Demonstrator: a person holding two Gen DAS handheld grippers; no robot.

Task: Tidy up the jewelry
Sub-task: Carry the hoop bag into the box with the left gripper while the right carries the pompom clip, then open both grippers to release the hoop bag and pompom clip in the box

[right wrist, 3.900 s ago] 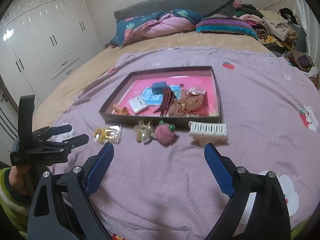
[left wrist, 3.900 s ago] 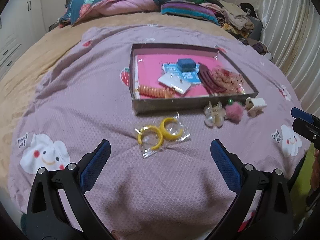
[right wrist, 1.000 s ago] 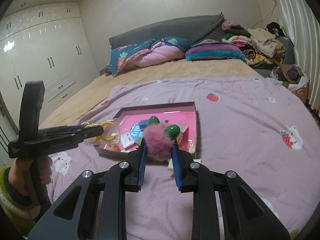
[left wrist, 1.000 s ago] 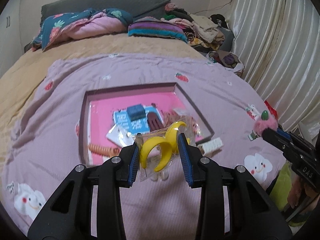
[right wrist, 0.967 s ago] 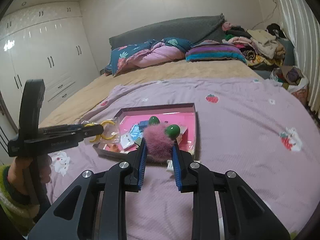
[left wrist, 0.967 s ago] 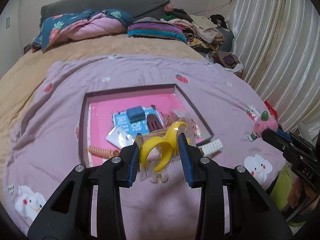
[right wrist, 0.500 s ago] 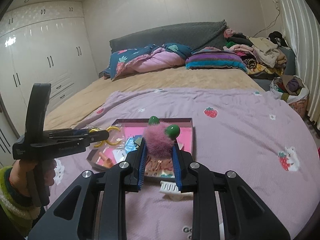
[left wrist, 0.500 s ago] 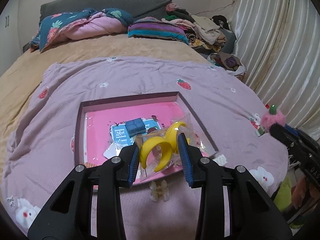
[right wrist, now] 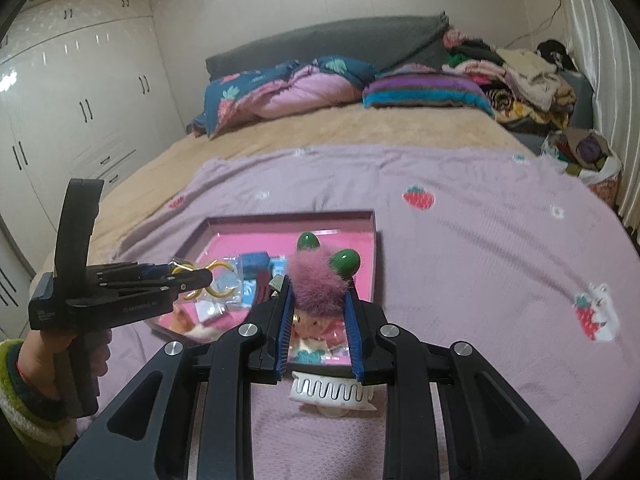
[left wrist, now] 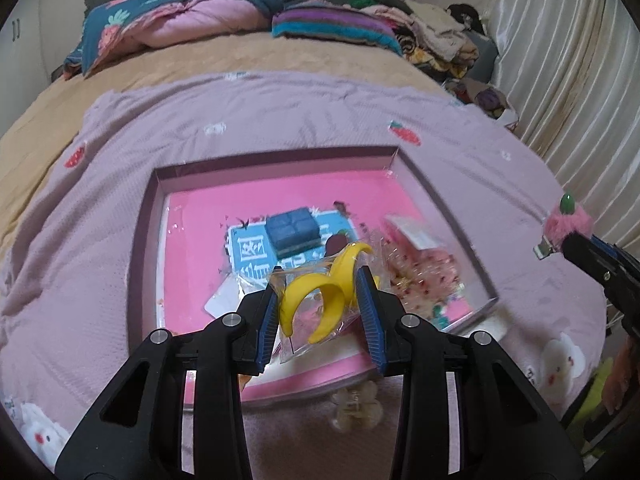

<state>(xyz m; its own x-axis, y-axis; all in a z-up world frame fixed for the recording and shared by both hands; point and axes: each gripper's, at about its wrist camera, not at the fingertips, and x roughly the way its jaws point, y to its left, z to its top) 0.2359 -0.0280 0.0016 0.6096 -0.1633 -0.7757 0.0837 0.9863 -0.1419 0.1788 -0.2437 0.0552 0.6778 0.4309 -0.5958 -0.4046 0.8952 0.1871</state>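
A shallow pink-lined box (left wrist: 144,240) (right wrist: 375,248) lies on the purple bedspread with a blue cube (left wrist: 294,230), a blue card, white cards and a bag of beads inside. My left gripper (left wrist: 320,304) is shut on a clear bag of yellow rings (left wrist: 324,300) and hangs over the box's near half. In the right wrist view that gripper (right wrist: 196,280) shows from the side with the bag of yellow rings (right wrist: 218,280). My right gripper (right wrist: 318,296) is shut on a pink fuzzy hair clip (right wrist: 316,280) with green beads, above the box's near right corner. The pink fuzzy hair clip (left wrist: 568,226) shows at the left wrist view's right edge.
A white claw clip (right wrist: 332,394) lies on the bedspread just in front of the box. A pale flower-shaped clip (left wrist: 356,404) rests by the box's near edge. Pillows and folded clothes (right wrist: 520,76) are piled at the bed's head. Wardrobes (right wrist: 80,112) stand on the left, curtains on the right.
Both grippers have moved forward and down toward the box with their loads. The box now looks larger and sits right under the yellow rings and the pink clip.
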